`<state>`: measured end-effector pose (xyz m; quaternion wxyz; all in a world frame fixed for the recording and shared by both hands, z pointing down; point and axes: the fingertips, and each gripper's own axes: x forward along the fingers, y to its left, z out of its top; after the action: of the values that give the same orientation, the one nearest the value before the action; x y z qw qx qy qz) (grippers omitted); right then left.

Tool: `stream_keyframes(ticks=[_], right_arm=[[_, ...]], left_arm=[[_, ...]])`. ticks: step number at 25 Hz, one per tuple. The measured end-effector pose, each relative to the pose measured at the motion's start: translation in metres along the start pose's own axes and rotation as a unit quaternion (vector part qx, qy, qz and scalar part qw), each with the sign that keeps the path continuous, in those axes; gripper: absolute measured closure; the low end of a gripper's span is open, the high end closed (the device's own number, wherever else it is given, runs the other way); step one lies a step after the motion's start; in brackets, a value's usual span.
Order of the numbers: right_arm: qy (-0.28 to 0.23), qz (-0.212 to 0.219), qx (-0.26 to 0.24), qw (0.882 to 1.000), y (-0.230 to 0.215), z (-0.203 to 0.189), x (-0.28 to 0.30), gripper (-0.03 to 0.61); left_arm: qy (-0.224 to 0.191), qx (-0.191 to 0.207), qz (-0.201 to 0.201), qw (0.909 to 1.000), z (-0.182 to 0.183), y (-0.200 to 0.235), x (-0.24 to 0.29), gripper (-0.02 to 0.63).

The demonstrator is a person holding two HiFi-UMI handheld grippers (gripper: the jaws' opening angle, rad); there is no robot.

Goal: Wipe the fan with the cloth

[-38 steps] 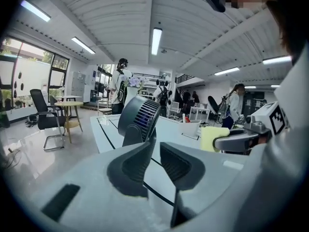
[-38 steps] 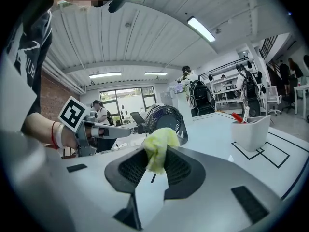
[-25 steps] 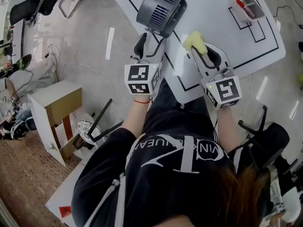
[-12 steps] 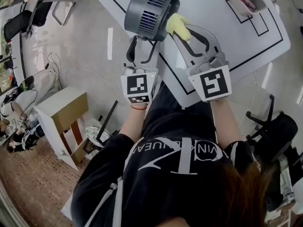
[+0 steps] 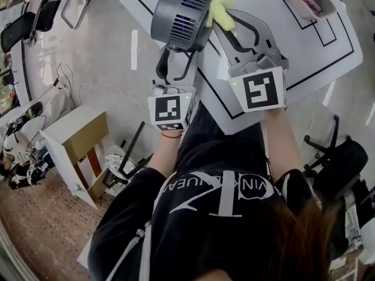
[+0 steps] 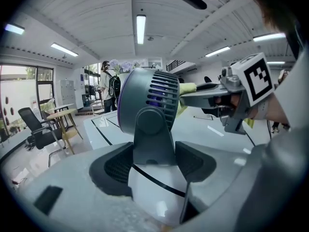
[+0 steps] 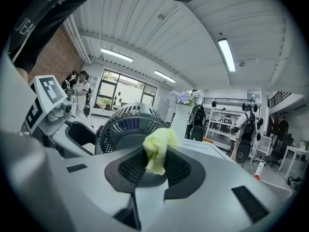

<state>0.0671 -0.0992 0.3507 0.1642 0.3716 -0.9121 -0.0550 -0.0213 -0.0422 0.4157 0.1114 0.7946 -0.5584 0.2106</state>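
Yellow cloth bunched tight in the right gripper's jaws, and it's right up at the fan! From the head view the cloth sits against the rim of the grey housing, on the side nearest the right gripper; whether it truly presses on the grille or only brushes it, I cannot tell. Over on the other side, the left gripper has its jaws narrowed onto the fan's stand, both dark pads touching the upright, so the fan is pinned where it stands near the edge of the white worktop. A small tray sits well apart at the far corner, out of play.

So this looks like the wiping step itself, just at first contact. Next call, as I judge it: sweep the cloth around the rim and across the slatted face with light, even pressure, while the left side holds firm so the head doesn't swivel or tip.
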Motion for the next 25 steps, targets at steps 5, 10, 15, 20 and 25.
stream_keyframes(ticks=[5, 10, 15, 20, 25], right_arm=[[0.016, -0.002, 0.006, 1.000, -0.008, -0.011, 0.012, 0.488], [0.038, -0.001, 0.010, 0.999, -0.010, -0.025, 0.024, 0.489], [0.045, -0.002, 0.033, 0.998, -0.005, -0.036, 0.032, 0.489], [0.058, 0.007, 0.059, 0.997, 0.004, -0.044, 0.036, 0.491], [0.065, 0.024, 0.088, 0.994, 0.017, -0.049, 0.035, 0.491]], left_arm=[[-0.002, 0.005, -0.006, 1.0000, 0.001, -0.001, -0.001, 0.333], [-0.008, 0.003, -0.005, 0.9999, 0.003, -0.001, -0.002, 0.333], [-0.014, 0.000, -0.008, 0.9999, 0.002, -0.001, -0.004, 0.333], [-0.020, -0.007, -0.011, 0.9997, 0.004, -0.001, -0.003, 0.333], [-0.019, -0.020, -0.009, 0.9996, 0.003, 0.000, -0.001, 0.333]])
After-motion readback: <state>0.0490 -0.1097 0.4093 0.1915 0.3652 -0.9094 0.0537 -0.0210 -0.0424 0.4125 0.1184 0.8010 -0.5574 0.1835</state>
